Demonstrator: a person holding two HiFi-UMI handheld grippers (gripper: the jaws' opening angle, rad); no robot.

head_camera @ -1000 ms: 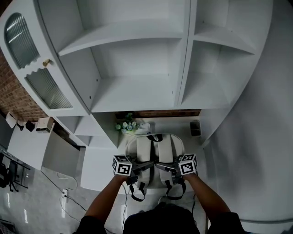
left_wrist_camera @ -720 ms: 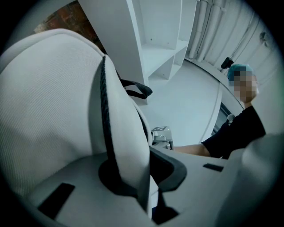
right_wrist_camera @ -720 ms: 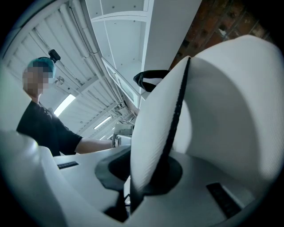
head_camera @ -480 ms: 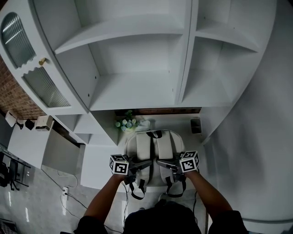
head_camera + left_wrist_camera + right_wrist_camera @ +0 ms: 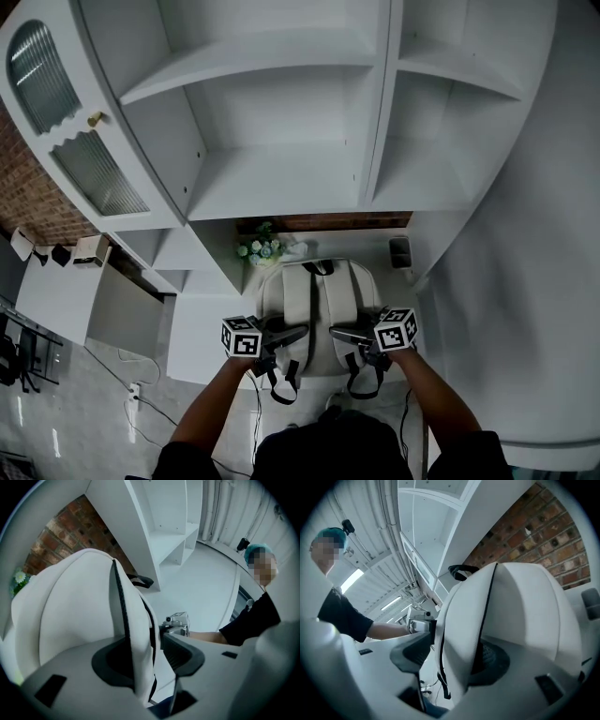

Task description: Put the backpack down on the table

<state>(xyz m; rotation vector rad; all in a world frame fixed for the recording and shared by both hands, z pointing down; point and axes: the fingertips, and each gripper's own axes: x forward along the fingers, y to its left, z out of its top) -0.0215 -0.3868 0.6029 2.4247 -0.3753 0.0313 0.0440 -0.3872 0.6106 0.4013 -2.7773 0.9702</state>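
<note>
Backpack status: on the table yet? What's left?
Done: the backpack rests on the white table, shoulder straps up. In hand: the left hand-held gripper and right hand-held gripper are opening, a strap loose between each one's jaws. Left: draw both clear of the straps.

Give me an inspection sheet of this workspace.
Surface: white table.
Job's things: backpack lies straps-up on the table.
Clutter: flower bunch and small dark object behind the backpack.
Grippers: left gripper and right gripper both opening, a shoulder strap between each one's jaws, not clamped.
Cables: cord on the floor, at left.
Surroundings: white shelf unit, brick wall.
</note>
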